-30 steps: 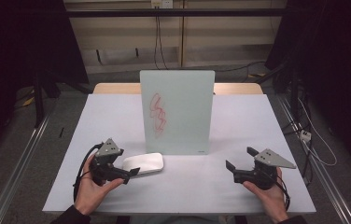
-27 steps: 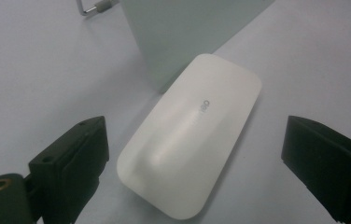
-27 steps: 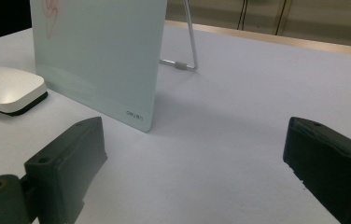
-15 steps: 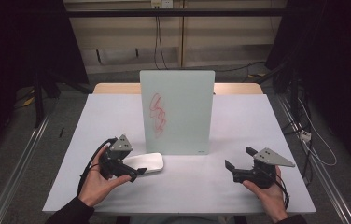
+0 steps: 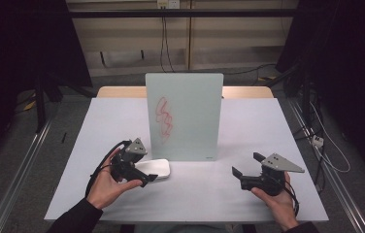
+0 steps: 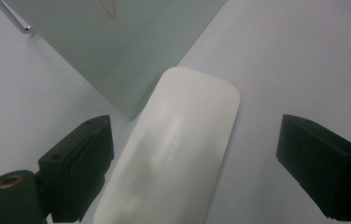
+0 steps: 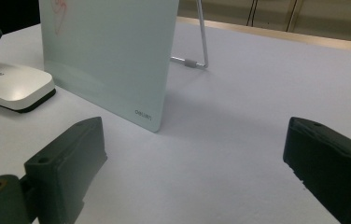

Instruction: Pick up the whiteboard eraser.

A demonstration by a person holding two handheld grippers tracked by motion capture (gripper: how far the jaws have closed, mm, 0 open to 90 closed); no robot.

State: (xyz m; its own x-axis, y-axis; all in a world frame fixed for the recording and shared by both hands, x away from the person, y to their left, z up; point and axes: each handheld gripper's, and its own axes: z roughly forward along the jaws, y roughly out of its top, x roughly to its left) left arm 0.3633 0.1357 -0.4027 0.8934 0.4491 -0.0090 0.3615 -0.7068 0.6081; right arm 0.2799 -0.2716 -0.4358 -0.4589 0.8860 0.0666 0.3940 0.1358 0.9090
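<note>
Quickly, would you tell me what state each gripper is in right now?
Left gripper: open, jaws just closing around the white eraser, not yet gripping.
Right gripper: open, holding nothing.

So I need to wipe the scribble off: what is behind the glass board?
A thin metal stand leg props the glass board from behind; the table right behind it is hidden.

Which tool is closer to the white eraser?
Left. The left tool has the white eraser between its open jaws, which have just been closing. The right tool sits far off on the table's other side.
</note>
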